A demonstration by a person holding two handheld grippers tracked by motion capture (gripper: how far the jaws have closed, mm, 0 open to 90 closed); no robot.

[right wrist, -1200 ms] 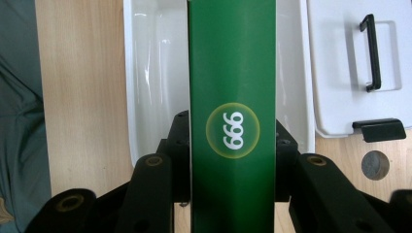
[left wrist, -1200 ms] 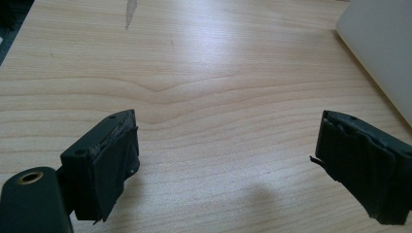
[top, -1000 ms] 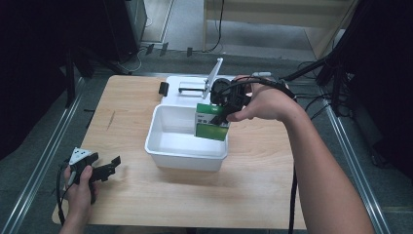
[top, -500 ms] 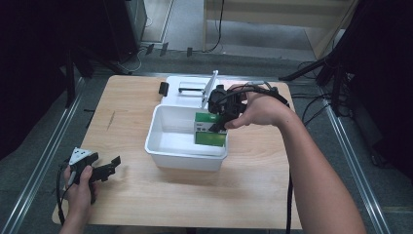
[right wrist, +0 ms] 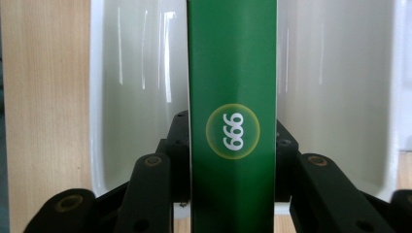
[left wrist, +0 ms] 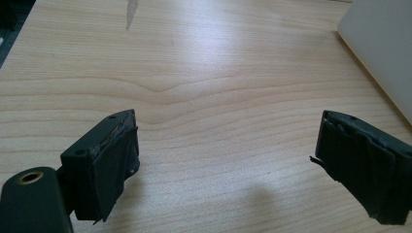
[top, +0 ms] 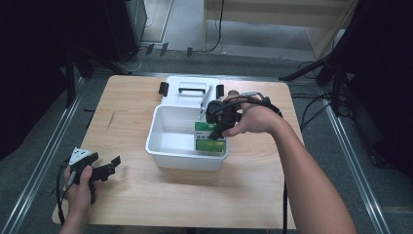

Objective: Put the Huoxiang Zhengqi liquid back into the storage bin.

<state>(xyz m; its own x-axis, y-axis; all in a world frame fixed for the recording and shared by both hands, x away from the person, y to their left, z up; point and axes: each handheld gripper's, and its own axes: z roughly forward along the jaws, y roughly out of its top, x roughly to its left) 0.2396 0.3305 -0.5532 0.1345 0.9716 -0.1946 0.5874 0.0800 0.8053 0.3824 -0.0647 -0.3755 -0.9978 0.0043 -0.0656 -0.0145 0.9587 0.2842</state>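
Note:
A green box (top: 209,138) marked 999 (right wrist: 232,97) stands upright inside the white bin (top: 168,155), against its right wall. My right gripper (top: 217,127) is shut on the box from above, one jaw on each broad side, as the right gripper view shows. At the table's front left, my left gripper (top: 111,165) hangs open just above the wood, its fingers (left wrist: 109,170) wide apart with nothing between them.
Behind the bin lies its white lid (top: 190,90) with a grey handle and black clips. The bin's corner (left wrist: 379,43) shows at the right of the left gripper view. Metal rails run along both table sides, and cables trail at the right.
My right gripper has come down with the green box, from above the bin's rim to inside the bin. The left gripper has stayed where it was.

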